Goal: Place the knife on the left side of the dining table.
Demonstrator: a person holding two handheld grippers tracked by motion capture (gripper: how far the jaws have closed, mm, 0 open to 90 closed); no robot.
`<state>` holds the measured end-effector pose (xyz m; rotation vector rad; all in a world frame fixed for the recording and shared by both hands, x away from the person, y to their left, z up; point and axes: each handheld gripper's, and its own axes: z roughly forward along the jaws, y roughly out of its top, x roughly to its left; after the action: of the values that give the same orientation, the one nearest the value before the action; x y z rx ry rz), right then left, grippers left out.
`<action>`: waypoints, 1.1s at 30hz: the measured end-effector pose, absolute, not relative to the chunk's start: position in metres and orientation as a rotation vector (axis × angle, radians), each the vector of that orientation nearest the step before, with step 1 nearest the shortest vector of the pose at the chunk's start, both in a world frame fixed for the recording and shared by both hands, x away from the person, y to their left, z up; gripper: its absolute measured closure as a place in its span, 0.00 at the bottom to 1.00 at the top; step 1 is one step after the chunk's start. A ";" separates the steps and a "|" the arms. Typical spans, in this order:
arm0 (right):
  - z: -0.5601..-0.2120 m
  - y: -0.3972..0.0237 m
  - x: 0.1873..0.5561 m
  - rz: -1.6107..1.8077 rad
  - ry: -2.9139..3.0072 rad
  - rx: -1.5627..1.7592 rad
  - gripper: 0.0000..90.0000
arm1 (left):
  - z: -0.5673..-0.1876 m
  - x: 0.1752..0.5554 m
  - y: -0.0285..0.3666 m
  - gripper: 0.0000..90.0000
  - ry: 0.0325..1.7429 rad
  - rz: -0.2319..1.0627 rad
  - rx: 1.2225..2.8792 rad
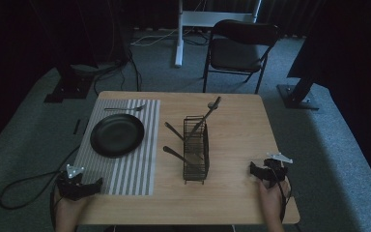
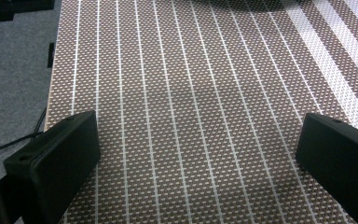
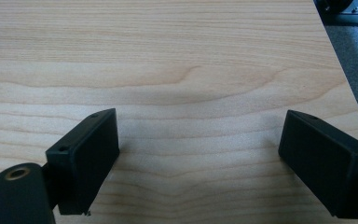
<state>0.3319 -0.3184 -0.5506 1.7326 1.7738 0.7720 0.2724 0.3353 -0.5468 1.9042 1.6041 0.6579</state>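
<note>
My left gripper (image 1: 95,183) rests at the near left corner of the striped placemat (image 1: 125,159), open with nothing between its jaws. In the left gripper view the left gripper (image 2: 198,149) stands wide over the woven mat (image 2: 191,84). My right gripper (image 1: 254,170) lies on the bare wood near the table's front right, open and empty. In the right gripper view the right gripper (image 3: 200,149) has its jaws spread over the wood grain (image 3: 177,70). A black plate (image 1: 117,135) sits on the mat. A black wire caddy (image 1: 196,148) holds several dark utensils (image 1: 207,113).
A utensil (image 1: 124,108) lies along the mat's far edge. A folding chair (image 1: 239,48) stands beyond the table, with a white desk leg (image 1: 178,34) and cables on the carpet. The table's right edge (image 3: 340,60) runs close to my right gripper.
</note>
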 end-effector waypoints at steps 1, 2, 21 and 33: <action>-0.551 -0.318 0.332 0.772 1.774 1.732 0.12 | -0.547 0.272 0.335 0.00 1.604 0.657 1.905; -0.551 -0.318 0.332 0.772 1.774 1.732 0.12 | -0.547 0.273 0.336 0.00 1.599 0.655 1.908; -0.551 -0.318 0.332 0.772 1.774 1.733 0.12 | -0.547 0.273 0.339 0.00 1.572 0.644 1.923; -0.551 -0.318 0.332 0.772 1.773 1.732 0.12 | -0.544 0.271 0.338 0.02 1.560 0.627 1.945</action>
<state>0.3319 -0.3184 -0.5506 1.7325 1.7734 0.7721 0.2712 0.3384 -0.5443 1.9450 1.5599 0.6274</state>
